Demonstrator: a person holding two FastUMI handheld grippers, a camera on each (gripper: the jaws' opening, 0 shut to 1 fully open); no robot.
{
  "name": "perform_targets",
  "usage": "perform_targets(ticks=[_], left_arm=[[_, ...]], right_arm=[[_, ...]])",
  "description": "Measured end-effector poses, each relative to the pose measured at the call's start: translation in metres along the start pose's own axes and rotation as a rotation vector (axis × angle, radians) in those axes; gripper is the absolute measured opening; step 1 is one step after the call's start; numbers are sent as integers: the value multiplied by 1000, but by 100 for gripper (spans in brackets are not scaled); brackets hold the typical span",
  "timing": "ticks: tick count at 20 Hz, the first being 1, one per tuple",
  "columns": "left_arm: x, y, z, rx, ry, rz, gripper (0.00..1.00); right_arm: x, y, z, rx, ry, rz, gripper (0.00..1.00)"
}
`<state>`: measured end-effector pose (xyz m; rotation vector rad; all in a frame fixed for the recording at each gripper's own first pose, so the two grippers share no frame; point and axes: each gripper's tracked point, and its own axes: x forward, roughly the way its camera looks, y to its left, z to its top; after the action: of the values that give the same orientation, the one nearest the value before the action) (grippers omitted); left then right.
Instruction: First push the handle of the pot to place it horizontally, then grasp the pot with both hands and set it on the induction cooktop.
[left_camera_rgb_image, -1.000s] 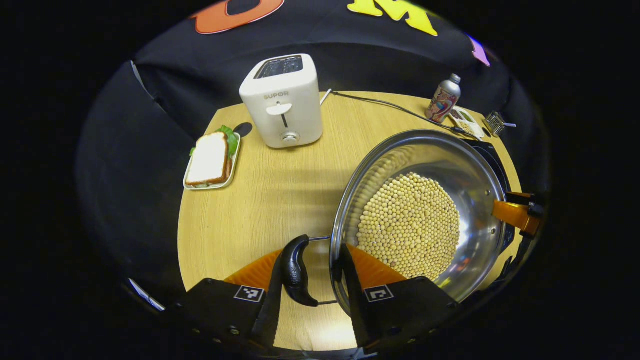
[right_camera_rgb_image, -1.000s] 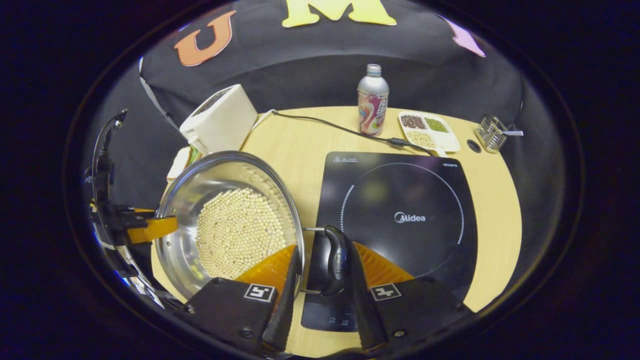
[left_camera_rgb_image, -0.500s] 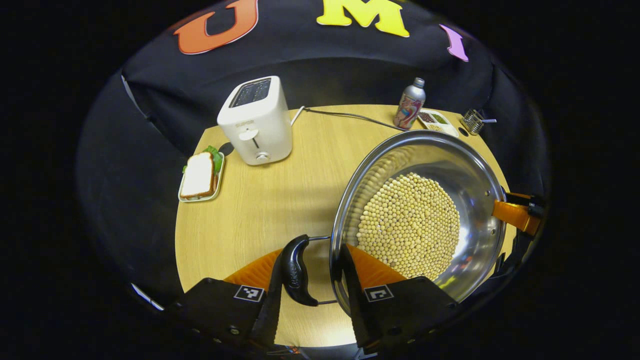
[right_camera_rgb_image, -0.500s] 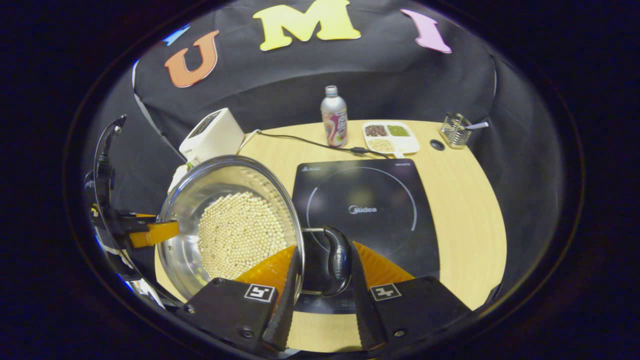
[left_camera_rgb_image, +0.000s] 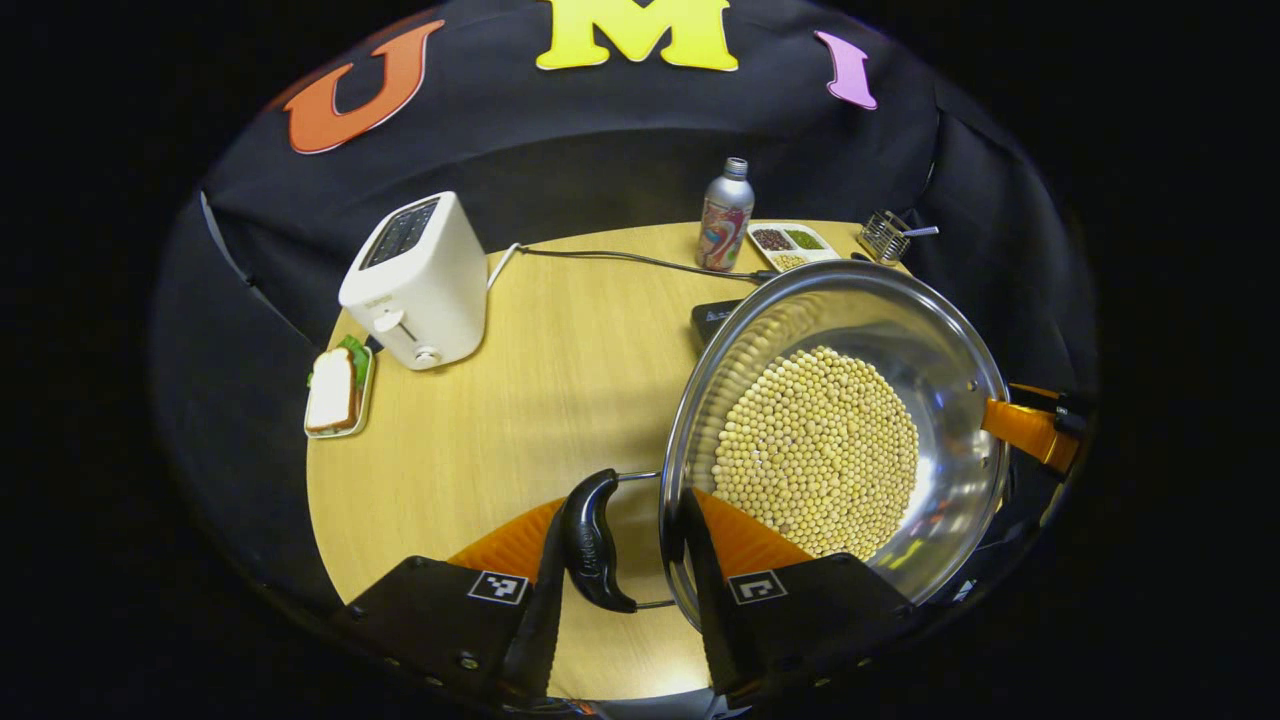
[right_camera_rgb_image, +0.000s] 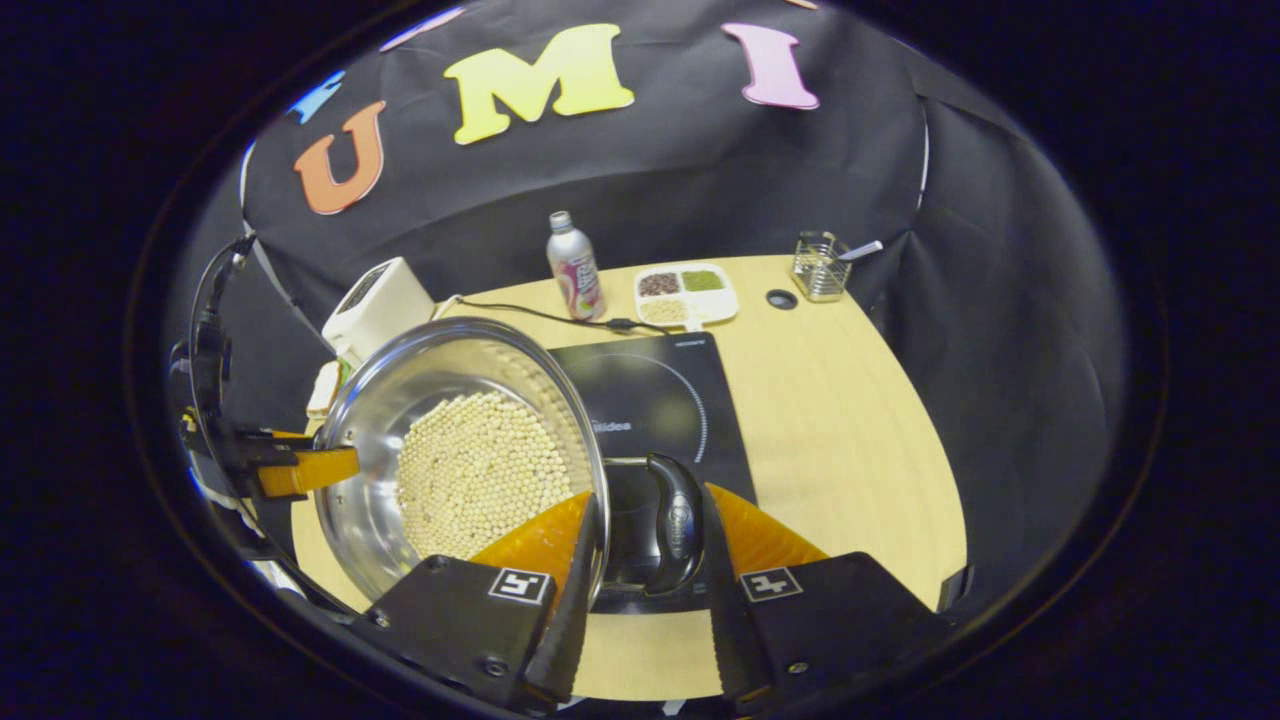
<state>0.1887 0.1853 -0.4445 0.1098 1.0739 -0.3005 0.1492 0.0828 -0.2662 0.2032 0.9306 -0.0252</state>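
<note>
A steel pot (left_camera_rgb_image: 940, 360) with pale beans in it hangs above the table, level. My left gripper (left_camera_rgb_image: 620, 548) is shut on its black side handle (left_camera_rgb_image: 592, 540), one finger outside the handle and one inside the rim. In the right gripper view my right gripper (right_camera_rgb_image: 645, 540) is shut the same way on the opposite handle (right_camera_rgb_image: 678, 520) of the pot (right_camera_rgb_image: 400, 400). The black induction cooktop (right_camera_rgb_image: 660, 390) lies below and to the right of the pot, partly hidden by it; its corner (left_camera_rgb_image: 712, 318) peeks out by the rim. Across the pot, each view shows the other gripper (left_camera_rgb_image: 1030, 430) (right_camera_rgb_image: 300, 470).
A white toaster (left_camera_rgb_image: 415, 280) and a sandwich plate (left_camera_rgb_image: 335, 390) stand at the table's left. At the back are a bottle (right_camera_rgb_image: 575, 265), a divided snack tray (right_camera_rgb_image: 685, 292), a wire basket (right_camera_rgb_image: 822, 268) and the cooktop's cable (left_camera_rgb_image: 620, 258).
Both grippers have carried the pot higher and to the right; the table looks farther off, and the cooktop has slid under the pot's right side.
</note>
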Motion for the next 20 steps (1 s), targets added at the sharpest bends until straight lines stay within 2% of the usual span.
perform_targets(ticks=[1, 2, 6, 7, 9, 10, 11, 13, 15, 17, 18, 19, 20], left_arm=[[-1, 0, -1, -5, 8, -3, 58], [-2, -1, 0, -8, 5, -6, 58], [-2, 1, -3, -21, 22, -3, 58], [-1, 0, -5, -30, 27, 1, 67], [-1, 1, -6, -49, 40, 6, 67], [-2, 1, -7, -55, 44, 9, 48], [-1, 1, -8, -59, 47, 13, 67], [2, 1, -10, -76, 54, 19, 48], [0, -1, -14, -87, 64, 27, 67], [-2, 0, -15, -95, 76, 32, 48], [-2, 0, -15, -102, 80, 36, 67], [-3, 0, -14, -107, 85, 40, 48], [-4, 0, -14, -111, 90, 44, 58]], right_arm=[[2, -9, 2, 4, 2, -4, 55], [5, -19, 6, 0, 4, -8, 53], [23, -47, 21, -11, 19, -9, 53], [28, -52, 24, -18, 28, -7, 53], [39, -60, 34, -29, 40, -1, 53], [45, -65, 39, -38, 42, 3, 53], [51, -67, 44, -47, 48, 7, 53], [60, -72, 52, -58, 58, 16, 53], [72, -77, 60, -73, 71, 24, 53], [83, -81, 64, -85, 86, 34, 53], [88, -82, 65, -91, 95, 41, 53], [92, -83, 68, -96, 102, 47, 53], [97, -84, 69, -102, 108, 51, 53]])
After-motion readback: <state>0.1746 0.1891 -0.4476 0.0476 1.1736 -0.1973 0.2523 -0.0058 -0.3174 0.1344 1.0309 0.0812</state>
